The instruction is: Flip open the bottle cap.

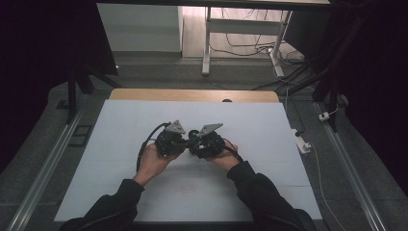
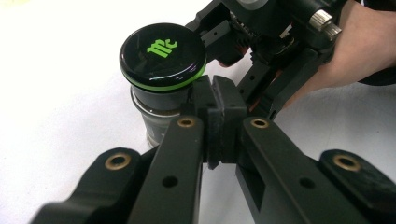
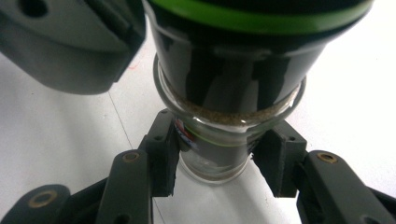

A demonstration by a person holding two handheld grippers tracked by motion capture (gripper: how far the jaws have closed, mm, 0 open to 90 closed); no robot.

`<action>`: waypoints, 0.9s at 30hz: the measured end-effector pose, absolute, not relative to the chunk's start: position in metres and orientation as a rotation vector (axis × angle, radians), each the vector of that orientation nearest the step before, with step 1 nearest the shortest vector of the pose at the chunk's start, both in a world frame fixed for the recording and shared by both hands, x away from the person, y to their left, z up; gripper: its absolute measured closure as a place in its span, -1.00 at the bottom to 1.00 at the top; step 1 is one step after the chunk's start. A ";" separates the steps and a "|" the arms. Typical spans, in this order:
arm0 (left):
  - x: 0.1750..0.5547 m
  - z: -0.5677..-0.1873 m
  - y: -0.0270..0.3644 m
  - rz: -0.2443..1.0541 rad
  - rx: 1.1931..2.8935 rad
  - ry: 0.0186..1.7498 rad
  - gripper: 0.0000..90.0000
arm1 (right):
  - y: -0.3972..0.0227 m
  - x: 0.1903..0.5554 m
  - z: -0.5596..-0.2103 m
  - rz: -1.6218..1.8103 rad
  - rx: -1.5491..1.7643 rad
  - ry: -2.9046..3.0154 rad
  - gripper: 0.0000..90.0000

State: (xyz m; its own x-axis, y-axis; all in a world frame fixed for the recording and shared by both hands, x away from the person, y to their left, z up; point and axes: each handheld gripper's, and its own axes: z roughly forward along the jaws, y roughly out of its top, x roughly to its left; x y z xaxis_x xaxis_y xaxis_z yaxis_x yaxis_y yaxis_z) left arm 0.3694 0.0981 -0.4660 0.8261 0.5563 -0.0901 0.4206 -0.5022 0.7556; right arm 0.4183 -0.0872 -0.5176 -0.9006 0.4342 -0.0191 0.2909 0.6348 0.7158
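Black lid (image 2: pixel 162 56), green logo and rim

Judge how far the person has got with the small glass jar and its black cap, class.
Done: the right gripper clamps the small glass jar, standing on the white table. In hand: the left gripper sits beside the black green-ringed cap, jaws shut on nothing. Left: the cap is still on the jar, so any opening remains.

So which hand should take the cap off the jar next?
Left. The right tongs clamp the glass jar by its body, so they steady it. The left tongs sit beside the black cap, empty but shut, so they'd need to open first.
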 end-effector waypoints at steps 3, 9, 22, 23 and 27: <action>0.369 -0.466 0.098 0.220 2.174 0.712 0.97 | -0.087 0.419 -0.518 1.120 0.600 2.665 0.17; 0.370 -0.462 0.100 0.216 2.146 0.717 0.97 | -0.087 0.418 -0.518 1.110 0.581 2.662 0.18; 0.374 -0.454 0.102 0.219 2.129 0.725 0.98 | -0.088 0.419 -0.518 1.123 0.598 2.662 0.18; 0.375 -0.453 0.102 0.221 2.131 0.723 0.98 | -0.088 0.419 -0.518 1.125 0.597 2.662 0.18; 0.377 -0.450 0.104 0.225 2.122 0.726 0.98 | -0.088 0.419 -0.519 1.128 0.601 2.661 0.18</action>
